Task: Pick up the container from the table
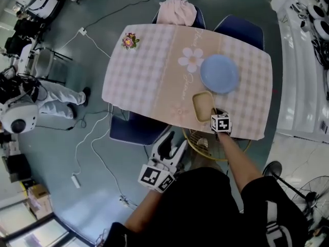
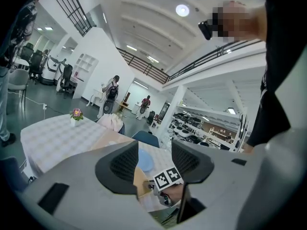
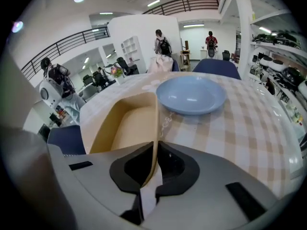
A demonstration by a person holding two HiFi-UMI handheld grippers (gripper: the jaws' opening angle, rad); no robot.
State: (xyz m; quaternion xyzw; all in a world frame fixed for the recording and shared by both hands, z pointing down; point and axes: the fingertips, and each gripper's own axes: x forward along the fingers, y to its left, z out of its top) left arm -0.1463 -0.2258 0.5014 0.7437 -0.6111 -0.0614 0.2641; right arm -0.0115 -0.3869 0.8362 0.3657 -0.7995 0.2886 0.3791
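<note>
Gripping the container (image 3: 129, 126) by its thin right-hand side wall, the right tool (image 3: 154, 164) has both pads drawn together on that wall, one pad inside the container and one outside, with the wall's upper edge running up out of the narrow gap between them. The container is a shallow, tan, rectangular tray with an open top and nothing visible inside it. In the head view it lies at the near edge of the table (image 1: 149, 76), which is covered with a pink checked cloth, and its base appears to rest on that cloth. Its far end lies just beside a round blue plate (image 1: 219, 73), the two close together but not seen to touch. The right tool points steeply down at the container from the near side, its marker cube facing up above the table edge. The left tool (image 1: 172, 144) is held off the table, in front of its near edge and close to the person's body, pointing roughly level toward the table. In the left gripper view its jaws stand apart with nothing between them; the right tool's cube, the container and the plate show beyond the gap. A small flower pot (image 1: 130, 40) stands at the far left corner of the table, well apart from the container. A pink cloth (image 1: 177, 10) hangs over a blue chair at the far side.
</note>
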